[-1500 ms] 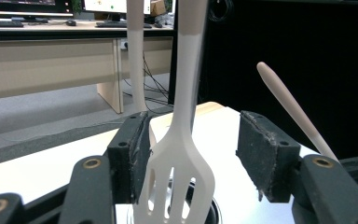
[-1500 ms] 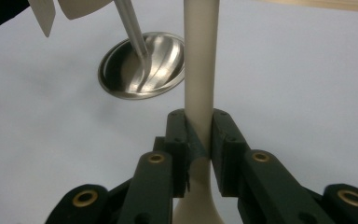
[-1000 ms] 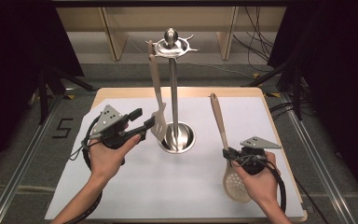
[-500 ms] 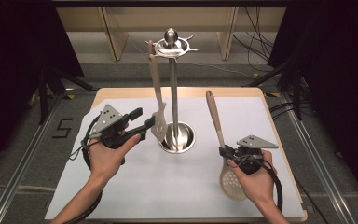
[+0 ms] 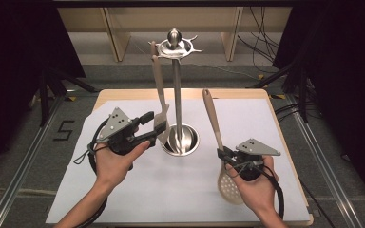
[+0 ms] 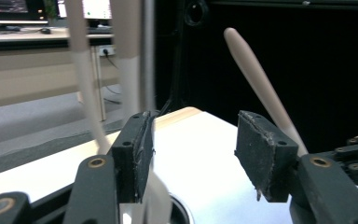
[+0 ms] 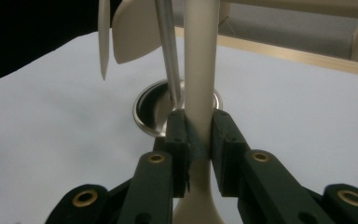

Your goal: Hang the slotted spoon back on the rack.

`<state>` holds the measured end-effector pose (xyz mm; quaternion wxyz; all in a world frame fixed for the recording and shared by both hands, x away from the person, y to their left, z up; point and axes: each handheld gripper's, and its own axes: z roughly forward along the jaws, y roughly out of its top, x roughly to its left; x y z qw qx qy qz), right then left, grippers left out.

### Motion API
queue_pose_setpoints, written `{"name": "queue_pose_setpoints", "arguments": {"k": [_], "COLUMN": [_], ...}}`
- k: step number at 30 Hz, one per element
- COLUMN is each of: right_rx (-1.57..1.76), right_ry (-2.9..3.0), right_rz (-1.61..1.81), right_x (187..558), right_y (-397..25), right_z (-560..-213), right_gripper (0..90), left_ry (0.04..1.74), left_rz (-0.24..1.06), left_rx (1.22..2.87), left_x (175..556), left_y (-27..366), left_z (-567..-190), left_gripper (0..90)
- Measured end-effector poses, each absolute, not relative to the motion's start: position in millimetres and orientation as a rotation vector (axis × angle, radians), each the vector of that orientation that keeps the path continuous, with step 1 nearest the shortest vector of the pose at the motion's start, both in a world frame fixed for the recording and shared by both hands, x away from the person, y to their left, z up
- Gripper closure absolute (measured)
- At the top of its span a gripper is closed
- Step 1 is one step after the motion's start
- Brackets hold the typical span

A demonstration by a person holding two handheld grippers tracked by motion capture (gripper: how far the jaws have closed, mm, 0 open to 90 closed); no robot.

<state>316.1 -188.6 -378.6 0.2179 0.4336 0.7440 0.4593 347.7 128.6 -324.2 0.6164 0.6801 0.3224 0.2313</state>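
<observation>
Right tool (image 5: 227, 154) clamped on slotted spoon (image 5: 217, 129) neck, handle raised beside rack pole (image 5: 176, 99); left tool (image 5: 153, 126) spread wide around hanging spatula (image 5: 160, 102), gripping nothing; risked striking pole, toppling rack onto desk (image 5: 123, 190).

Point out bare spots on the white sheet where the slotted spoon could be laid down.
Free: the near strip of the white sheet between the left gripper and the right gripper, and the far right corner beyond the beige slotted spoon. Crowded: the middle, around the steel utensil stand and the beige spatula hanging from it.
</observation>
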Motion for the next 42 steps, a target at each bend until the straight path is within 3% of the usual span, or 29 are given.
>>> {"name": "queue_pose_setpoints", "arguments": {"k": [42], "right_rx": [1.072], "right_ry": [2.073], "right_rz": [1.38], "right_x": [302], "right_y": [-154], "right_z": [-359], "right_gripper": [79.2], "left_ry": [0.631], "left_rz": [0.402], "left_rx": [1.64], "left_x": [353], "left_y": [67], "left_z": [-312], "left_gripper": [46.8]}}
